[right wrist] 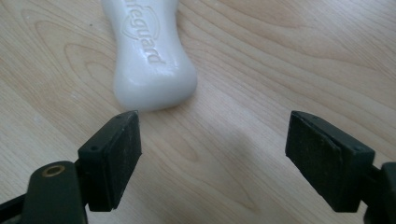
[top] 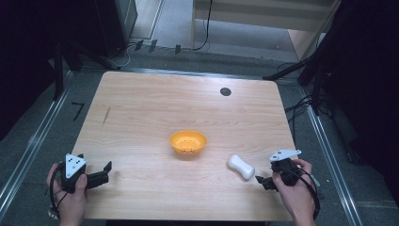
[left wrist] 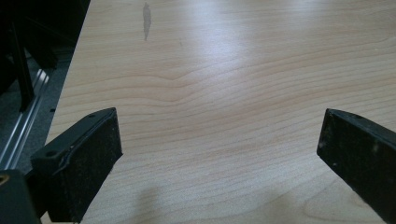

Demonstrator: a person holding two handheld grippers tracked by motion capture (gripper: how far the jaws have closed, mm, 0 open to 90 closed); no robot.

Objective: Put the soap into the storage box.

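- High view: pale wooden desk [top: 141, 117], whole top in frame, rounded corners, dark floor and metal rails on both sides.
- Orange bowl [top: 188, 143] near desk centre, small holes in its bottom, standing clear on all sides.
- White bar of soap [top: 241, 166] lying flat toward the near right of the desk, to the right of the bowl and apart from it.
- Right gripper [top: 261, 181] held at the near right edge, just beside the soap, jaws pointed at it, not touching.
- Left gripper [top: 106, 170] held at the near left corner, well apart from bowl and soap.
- Small dark round spot [top: 225, 91] toward the far right of the desk; nature hard to make out.
- Right gripper view: soap [right wrist: 152, 56] close up, lying ahead of the left jaw, raised lettering on top; far end cut off by the frame, first letters unreadable.
- Right gripper [right wrist: 212, 149] jaws set wide apart, bare wood between them, nothing held.
- Left gripper view: left gripper [left wrist: 219, 147] jaws wide open, nothing between them but bare wood grain; dark streak [left wrist: 146, 21] on the desk farther off; left desk edge and floor rail alongside.
- Bowl seen from above alone; lettering on soap seen from the right gripper view alone.
- Open room: broad bare surface behind and left of the bowl; clear strip between bowl and soap.
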